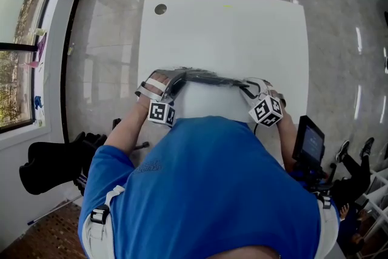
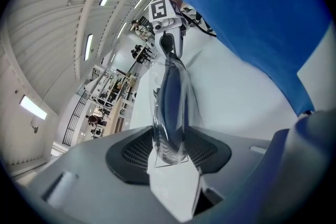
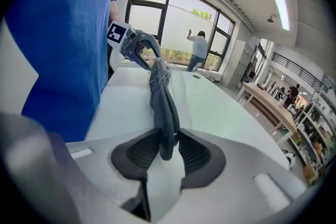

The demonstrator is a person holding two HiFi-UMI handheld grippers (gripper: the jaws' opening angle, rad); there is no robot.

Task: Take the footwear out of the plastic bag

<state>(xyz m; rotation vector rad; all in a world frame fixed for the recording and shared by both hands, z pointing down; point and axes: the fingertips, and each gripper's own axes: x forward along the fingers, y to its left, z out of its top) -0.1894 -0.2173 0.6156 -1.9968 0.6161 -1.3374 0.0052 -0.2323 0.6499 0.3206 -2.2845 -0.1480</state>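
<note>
Above the near edge of the table (image 1: 224, 33), close against the person's blue shirt (image 1: 206, 185): one piece of footwear (image 2: 170, 102), dark, flat and slim, of the slipper or sandal kind, exact type not determinable. It is carried edge-up and stretched lengthwise between both tools, clear of the tabletop. Clear plastic bag (image 2: 156, 113) wraps it, the film visibly sheathing one end. Left tongs (image 2: 169, 152): partly closed, pads pressing on that sheathed end through the film. Right tongs (image 3: 167, 147): likewise partly closed, pinching the opposite end of the dark item; whether film lies between its pads cannot be told. Holding judged as a two-ended grip, one side anchoring the bag while the other draws the item, so the two can be pulled apart along its length. Removal not yet done; the item sits inside the bag. Film is slippery; risk of the pads sliding.
</note>
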